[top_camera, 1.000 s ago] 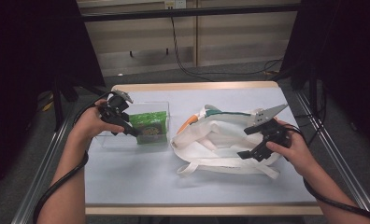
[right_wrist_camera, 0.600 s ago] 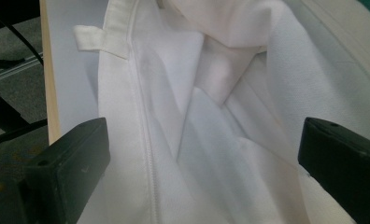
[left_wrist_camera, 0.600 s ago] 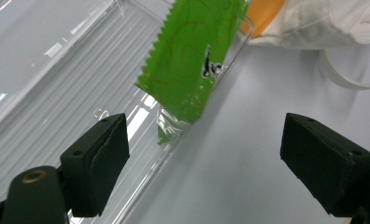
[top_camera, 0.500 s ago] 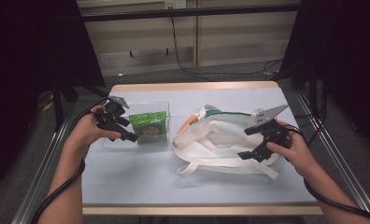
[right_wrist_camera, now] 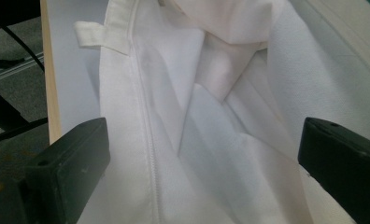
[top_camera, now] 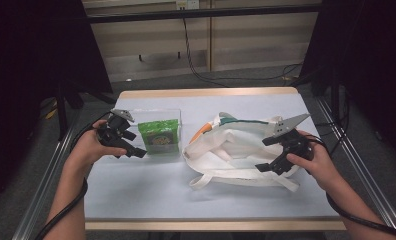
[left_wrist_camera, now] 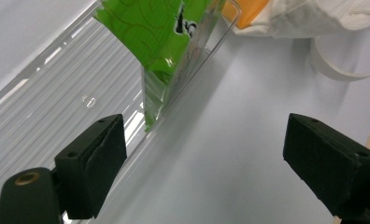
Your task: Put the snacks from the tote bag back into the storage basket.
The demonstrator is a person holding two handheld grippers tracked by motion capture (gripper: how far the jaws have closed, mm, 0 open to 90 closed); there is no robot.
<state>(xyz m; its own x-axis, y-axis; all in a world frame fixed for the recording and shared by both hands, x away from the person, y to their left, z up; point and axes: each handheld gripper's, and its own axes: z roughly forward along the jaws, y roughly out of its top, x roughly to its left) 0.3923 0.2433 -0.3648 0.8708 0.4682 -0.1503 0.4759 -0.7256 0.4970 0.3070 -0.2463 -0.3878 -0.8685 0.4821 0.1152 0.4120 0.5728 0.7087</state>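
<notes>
Clear plastic tray (top_camera: 170, 150) holding green packet (top_camera: 159, 136); left gripper (left_wrist_camera: 206, 172) gaping at its rim, best squared before closing; right gripper (right_wrist_camera: 202, 172) spread wide over white cloth bag (top_camera: 236, 150).

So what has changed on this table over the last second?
The left tool slid a little outward, away from the green packet in the clear tray, jaws open and holding nothing. The right tool stayed open over the white tote bag; packet, tray and bag did not move.
</notes>
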